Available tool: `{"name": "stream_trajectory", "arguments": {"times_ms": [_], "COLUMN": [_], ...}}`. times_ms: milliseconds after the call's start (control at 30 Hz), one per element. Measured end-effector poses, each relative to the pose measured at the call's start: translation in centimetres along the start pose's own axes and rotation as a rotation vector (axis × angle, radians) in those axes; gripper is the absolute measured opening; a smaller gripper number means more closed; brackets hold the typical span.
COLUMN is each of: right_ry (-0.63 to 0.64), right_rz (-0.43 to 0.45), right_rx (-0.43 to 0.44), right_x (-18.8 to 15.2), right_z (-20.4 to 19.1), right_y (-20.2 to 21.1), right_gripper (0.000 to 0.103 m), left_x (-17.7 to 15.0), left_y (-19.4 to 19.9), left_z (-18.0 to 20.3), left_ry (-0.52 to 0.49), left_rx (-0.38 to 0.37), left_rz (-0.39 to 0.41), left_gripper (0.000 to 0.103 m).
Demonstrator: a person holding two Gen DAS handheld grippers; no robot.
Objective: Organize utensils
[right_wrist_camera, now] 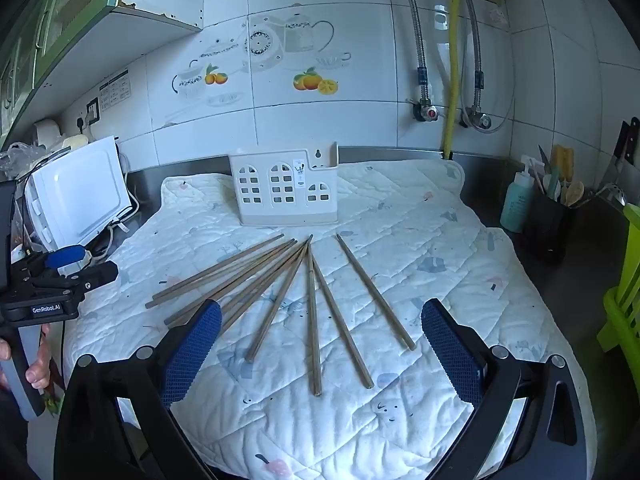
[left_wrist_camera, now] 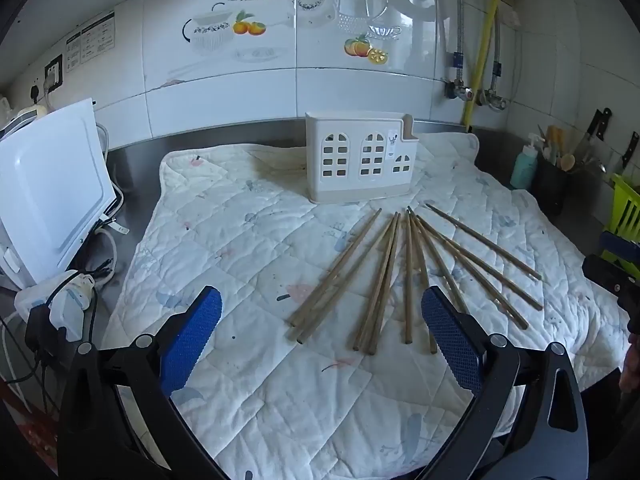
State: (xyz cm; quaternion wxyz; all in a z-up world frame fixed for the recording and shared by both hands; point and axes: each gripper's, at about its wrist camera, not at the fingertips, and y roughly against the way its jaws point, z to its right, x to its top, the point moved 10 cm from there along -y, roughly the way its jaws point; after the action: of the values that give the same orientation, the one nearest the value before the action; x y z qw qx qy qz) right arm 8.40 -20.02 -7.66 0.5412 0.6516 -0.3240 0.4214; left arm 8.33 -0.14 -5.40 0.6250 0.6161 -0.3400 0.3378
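Observation:
Several brown wooden chopsticks (left_wrist_camera: pixel 404 268) (right_wrist_camera: pixel 280 292) lie fanned out on a white quilted cloth (left_wrist_camera: pixel 248 240) (right_wrist_camera: pixel 420 240). Behind them stands a white house-shaped utensil holder (left_wrist_camera: pixel 358 162) (right_wrist_camera: pixel 286 190), upright and with nothing visible inside. My left gripper (left_wrist_camera: pixel 322 322) hovers open over the near ends of the chopsticks, nothing between its blue pads (left_wrist_camera: pixel 188 340). My right gripper (right_wrist_camera: pixel 320 332) is open too, above the right part of the fan, its blue pads (right_wrist_camera: pixel 452 352) empty. The left gripper (right_wrist_camera: pixel 70 266) also shows at the left edge of the right wrist view, held by a hand (right_wrist_camera: pixel 36 364).
A white appliance (left_wrist_camera: pixel 44 188) (right_wrist_camera: pixel 80 192) with cables and a power strip (left_wrist_camera: pixel 64 304) stands left of the cloth. On the right are a teal bottle (left_wrist_camera: pixel 524 162) (right_wrist_camera: pixel 516 204), a dark pot of utensils (right_wrist_camera: pixel 550 220), knives on the wall and a green rack (right_wrist_camera: pixel 624 300). A tiled wall closes the back.

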Motion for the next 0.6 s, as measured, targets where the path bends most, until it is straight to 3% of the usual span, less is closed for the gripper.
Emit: {"name": "stream_trajectory", "arguments": {"times_ms": [233,600], "right_ry": [0.002,0.002], "right_rz": [0.004,0.008], "right_rx": [-0.004,0.002], "right_x": [0.2,0.3], "right_z": [-0.1,-0.1], "right_y": [0.0,-0.1], "right_gripper": [0.097,0.097], "left_x": [-0.5,-0.6], "left_y": [-1.1,-1.0], "left_z": [0.0,0.2], "left_ry": [0.033,0.039], "left_rx": [-0.022,-0.021], "left_rz": [-0.046,-0.035], "left_gripper": [0.098,0.098]}}
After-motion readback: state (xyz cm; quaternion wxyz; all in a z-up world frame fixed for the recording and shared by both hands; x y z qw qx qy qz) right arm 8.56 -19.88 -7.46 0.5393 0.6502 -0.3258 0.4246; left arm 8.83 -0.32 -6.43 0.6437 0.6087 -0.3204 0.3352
